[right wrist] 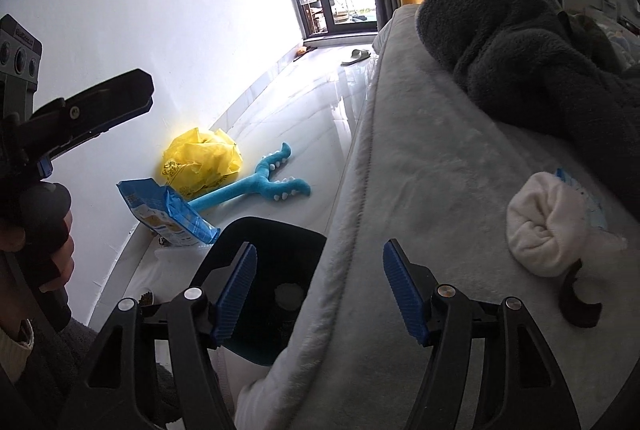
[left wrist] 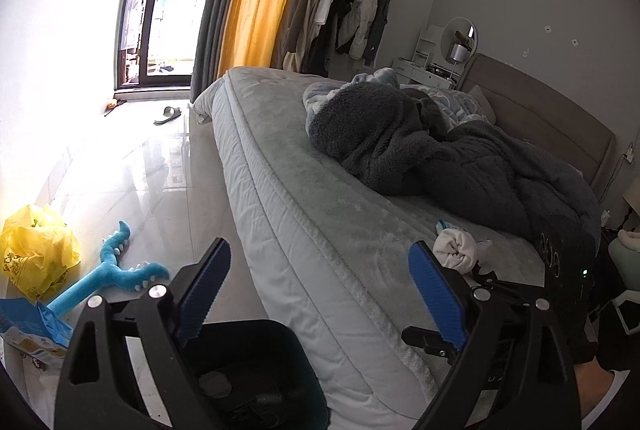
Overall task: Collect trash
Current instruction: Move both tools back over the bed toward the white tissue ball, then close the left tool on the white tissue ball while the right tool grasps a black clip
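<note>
1. Against the wall, the yellow plastic bag [right wrist: 202,159] and blue snack packet [right wrist: 168,216] are lying on the floor, likely trash waiting to be collected; a blue plush toy [right wrist: 256,185] is resting beside them.
2. The dark bin [right wrist: 276,270] is standing between wall and bed [right wrist: 420,157], handy for drops; one pale piece is showing inside, the rest hidden.
3. The left gripper [left wrist: 320,294] is hovering spread and empty over the bin.
4. The right gripper [right wrist: 320,294] is hanging spread, holding nothing.
5. A white wad [right wrist: 548,234] is sitting on the bed, a blue wrapper half-hidden behind it.
</note>
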`<state>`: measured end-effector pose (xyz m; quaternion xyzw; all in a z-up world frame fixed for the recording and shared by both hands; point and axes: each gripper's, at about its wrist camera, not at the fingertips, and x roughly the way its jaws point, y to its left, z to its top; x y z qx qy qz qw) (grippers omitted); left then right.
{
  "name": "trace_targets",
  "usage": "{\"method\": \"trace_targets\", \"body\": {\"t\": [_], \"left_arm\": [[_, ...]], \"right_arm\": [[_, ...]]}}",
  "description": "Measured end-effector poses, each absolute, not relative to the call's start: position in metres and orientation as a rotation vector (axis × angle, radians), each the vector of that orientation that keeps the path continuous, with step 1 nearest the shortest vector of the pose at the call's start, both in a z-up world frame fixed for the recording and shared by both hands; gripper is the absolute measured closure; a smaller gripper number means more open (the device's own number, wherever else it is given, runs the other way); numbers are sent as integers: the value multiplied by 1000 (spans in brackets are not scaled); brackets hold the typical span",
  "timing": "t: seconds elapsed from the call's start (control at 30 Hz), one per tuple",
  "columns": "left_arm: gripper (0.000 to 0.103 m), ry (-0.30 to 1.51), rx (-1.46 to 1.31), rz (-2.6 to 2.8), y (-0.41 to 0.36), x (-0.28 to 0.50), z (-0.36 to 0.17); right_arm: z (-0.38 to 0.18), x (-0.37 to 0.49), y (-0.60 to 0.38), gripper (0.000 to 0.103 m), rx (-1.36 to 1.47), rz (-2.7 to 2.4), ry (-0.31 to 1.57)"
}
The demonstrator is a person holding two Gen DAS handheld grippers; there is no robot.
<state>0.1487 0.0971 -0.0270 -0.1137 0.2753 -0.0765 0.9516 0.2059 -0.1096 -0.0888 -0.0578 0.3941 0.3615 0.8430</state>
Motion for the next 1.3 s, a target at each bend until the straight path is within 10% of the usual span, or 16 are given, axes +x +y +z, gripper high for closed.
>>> {"method": "trace_targets", "body": {"t": [1.3], "left_arm": [[11, 779, -281, -481, -47, 276, -79]], "right_arm": [[-118, 274, -263, 42, -95, 745, 885]]}}
